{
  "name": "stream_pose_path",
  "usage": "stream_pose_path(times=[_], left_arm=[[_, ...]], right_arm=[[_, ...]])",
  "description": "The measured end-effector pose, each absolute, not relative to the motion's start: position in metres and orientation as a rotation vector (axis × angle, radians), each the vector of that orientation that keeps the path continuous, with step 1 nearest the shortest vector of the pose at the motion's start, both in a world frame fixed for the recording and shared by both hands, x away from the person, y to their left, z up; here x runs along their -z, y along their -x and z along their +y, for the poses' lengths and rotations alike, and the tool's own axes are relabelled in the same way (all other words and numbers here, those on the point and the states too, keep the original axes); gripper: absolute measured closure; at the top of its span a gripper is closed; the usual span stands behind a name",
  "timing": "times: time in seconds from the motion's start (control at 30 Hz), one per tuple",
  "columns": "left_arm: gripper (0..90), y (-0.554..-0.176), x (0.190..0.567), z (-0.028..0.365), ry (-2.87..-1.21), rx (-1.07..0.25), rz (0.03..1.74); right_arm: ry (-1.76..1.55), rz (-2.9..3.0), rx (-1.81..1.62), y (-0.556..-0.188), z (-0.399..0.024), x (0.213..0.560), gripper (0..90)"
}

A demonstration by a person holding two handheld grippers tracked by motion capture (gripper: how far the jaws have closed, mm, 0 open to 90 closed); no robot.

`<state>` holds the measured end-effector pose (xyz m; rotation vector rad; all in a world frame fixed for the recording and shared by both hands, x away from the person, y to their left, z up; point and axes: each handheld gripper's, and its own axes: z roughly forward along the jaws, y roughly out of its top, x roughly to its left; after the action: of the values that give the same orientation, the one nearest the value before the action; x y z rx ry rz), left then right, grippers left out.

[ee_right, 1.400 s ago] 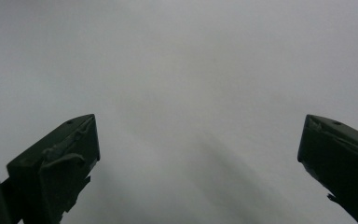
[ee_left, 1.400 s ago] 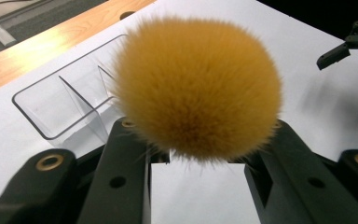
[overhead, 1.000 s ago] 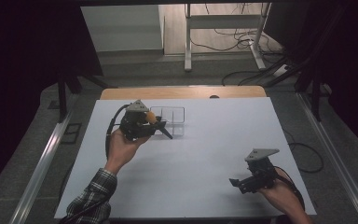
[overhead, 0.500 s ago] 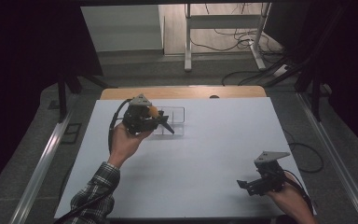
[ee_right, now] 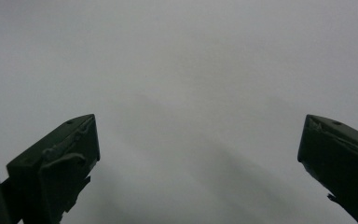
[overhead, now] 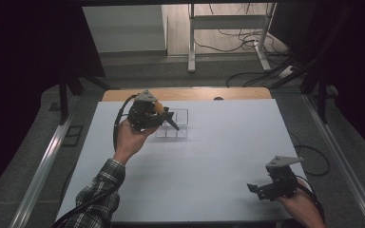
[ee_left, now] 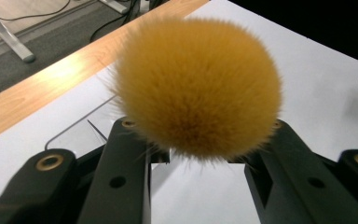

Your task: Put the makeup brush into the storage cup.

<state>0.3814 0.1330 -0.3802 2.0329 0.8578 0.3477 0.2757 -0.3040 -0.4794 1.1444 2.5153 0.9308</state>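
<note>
A fluffy orange pom-pom (ee_left: pixel 198 84) sits between the black jaws of my left gripper (ee_left: pixel 200 126), which is shut on it. From above, that left gripper (overhead: pixel 167 116) hovers at the near-left edge of a clear compartment tray (overhead: pixel 182 124) at the back of the white table, with the pom-pom (overhead: pixel 158 108) showing orange at its top. My right gripper (overhead: pixel 257 189) rests low near the table's front right corner. In its own view the right gripper (ee_right: pixel 200 121) is open wide over bare white tabletop, nothing between the jaws.
The white table top (overhead: pixel 218 147) ends in a wooden strip (overhead: pixel 237 93) at the far side. Beyond it lie grey floor, cables and a desk frame (overhead: pixel 228 28). A checked sleeve (overhead: pixel 95 190) comes in at the lower left.
The right hand has slid its open gripper to the right, closer to the table's front right corner. The left gripper with the pom-pom has stayed over the tray's edge.
</note>
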Motion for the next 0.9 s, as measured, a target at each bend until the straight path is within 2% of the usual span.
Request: stream_pose_path(times=[0.9], left_arm=[[68.6, -0.412, 0.372, 0.124, -2.033, -0.389, 0.877]], right_arm=[[-1.206, 2.489, -0.945, -0.270, -0.317, 0.481, 0.0]])
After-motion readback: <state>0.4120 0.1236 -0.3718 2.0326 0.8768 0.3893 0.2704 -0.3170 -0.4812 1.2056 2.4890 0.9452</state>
